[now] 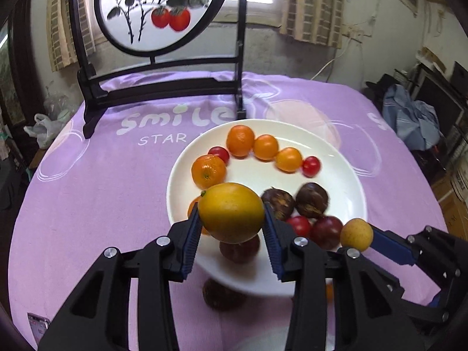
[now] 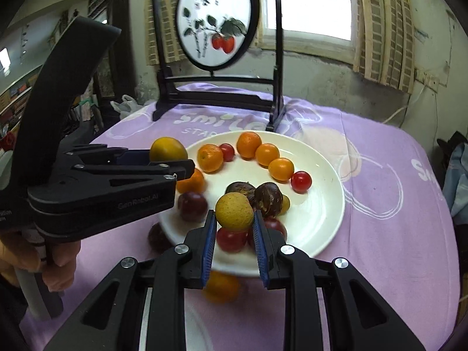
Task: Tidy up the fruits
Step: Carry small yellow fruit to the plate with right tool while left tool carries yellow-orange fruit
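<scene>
My left gripper [image 1: 232,219] is shut on a large yellow-orange citrus fruit [image 1: 231,212], held above the near left rim of a white plate [image 1: 345,175]. My right gripper [image 2: 235,219] is shut on a small yellow-brown round fruit [image 2: 234,211] over the plate's [image 2: 316,204] near side. On the plate lie several tangerines [image 1: 208,171], cherry tomatoes [image 1: 311,166], two dark brown chestnuts [image 1: 311,200] and dark red plums [image 1: 326,231]. The right wrist view shows the left gripper [image 2: 172,158] from the side with its yellow fruit [image 2: 168,149]. In the left wrist view the right gripper [image 1: 359,237] shows at the right.
A purple printed cloth [image 1: 102,190] covers the round table. A black stand with a round painted screen [image 1: 158,14] rises behind the plate. Off the plate on the cloth lie a dark fruit [image 1: 222,294] and an orange one [image 2: 220,288]. A person's hand [image 2: 55,263] grips the left handle.
</scene>
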`<state>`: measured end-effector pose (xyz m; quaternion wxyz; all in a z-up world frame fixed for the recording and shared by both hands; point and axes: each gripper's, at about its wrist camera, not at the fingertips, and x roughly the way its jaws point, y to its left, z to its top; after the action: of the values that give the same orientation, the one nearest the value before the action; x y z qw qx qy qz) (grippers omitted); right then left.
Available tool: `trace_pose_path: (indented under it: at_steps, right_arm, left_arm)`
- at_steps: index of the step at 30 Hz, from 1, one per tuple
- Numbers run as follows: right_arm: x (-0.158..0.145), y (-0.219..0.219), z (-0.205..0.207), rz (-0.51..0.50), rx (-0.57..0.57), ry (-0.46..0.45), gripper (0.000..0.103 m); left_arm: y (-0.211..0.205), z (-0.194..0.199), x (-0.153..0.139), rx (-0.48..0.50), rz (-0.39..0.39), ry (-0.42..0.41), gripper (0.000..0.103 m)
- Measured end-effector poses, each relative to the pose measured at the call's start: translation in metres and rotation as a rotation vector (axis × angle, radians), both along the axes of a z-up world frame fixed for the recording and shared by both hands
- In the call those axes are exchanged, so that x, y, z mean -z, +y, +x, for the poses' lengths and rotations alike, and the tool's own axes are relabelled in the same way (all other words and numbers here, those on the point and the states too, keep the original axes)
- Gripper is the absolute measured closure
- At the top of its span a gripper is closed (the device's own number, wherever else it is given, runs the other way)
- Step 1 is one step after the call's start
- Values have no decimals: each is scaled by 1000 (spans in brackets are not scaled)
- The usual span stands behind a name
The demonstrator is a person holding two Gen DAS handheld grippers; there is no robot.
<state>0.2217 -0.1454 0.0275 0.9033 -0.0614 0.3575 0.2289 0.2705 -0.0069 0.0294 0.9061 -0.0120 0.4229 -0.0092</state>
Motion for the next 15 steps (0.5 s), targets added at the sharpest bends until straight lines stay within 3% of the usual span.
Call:
trace_pose_path:
  at_steps: [4,5,7,10,15]
  right_arm:
    - [15,3,26,10,38,39,77]
    - [18,4,31,11,44,41,77]
    - [19,3,36,21,64,33,72]
    - [19,0,36,44,88,29,69]
    - [12,-9,18,61,81,25,64]
  left_arm:
    - [0,26,19,-4,-16,43,62]
    - [0,31,22,-9,-27,50,59]
    - [2,36,22,-33,-46,36,40]
    - [2,32,13,-37,-65,1,38]
    - [6,8,-3,-57,-43,-36,23]
